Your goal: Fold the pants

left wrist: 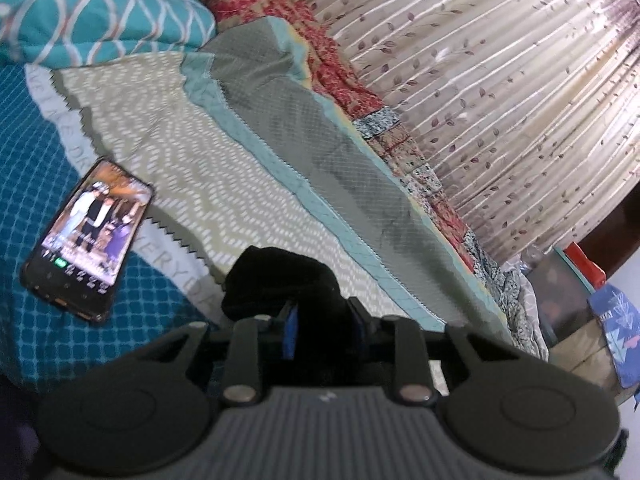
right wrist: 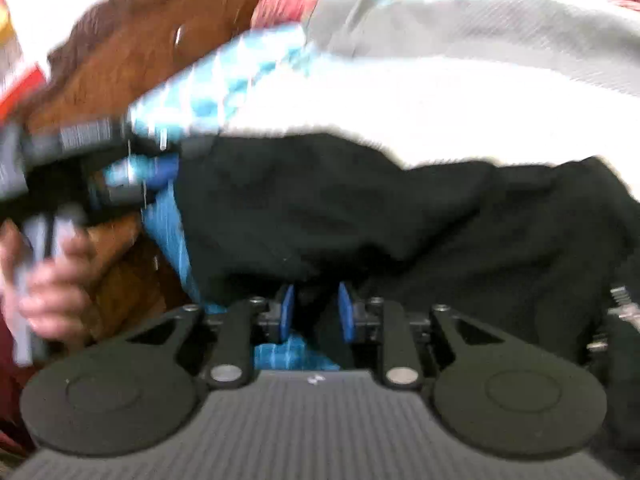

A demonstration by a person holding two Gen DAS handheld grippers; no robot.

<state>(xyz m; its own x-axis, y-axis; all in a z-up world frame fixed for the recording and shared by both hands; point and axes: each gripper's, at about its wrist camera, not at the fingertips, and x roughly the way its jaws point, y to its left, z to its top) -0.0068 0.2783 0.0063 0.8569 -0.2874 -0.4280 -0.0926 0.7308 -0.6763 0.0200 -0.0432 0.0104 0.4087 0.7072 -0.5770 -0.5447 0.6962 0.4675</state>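
The black pants [left wrist: 276,280] show in the left wrist view as a bunched lump on the dotted bed cover. My left gripper [left wrist: 322,316] is shut on that lump, black cloth filling the gap between its blue pads [left wrist: 290,332]. The right wrist view is blurred; there the pants [right wrist: 360,220] stretch wide across the bed. My right gripper [right wrist: 316,308] is at their near edge, with a fold of black cloth pinched between its blue pads [right wrist: 286,312]. The left gripper [right wrist: 160,176] holds the pants' left end, and a hand [right wrist: 44,280] grips its handle.
A phone [left wrist: 88,236] with a lit screen lies on the teal bedspread, left of the pants. A teal patterned pillow [left wrist: 100,8] sits at the back left, with a red quilt [left wrist: 320,40] along the far edge. A leaf-print curtain [left wrist: 500,100] hangs behind the bed.
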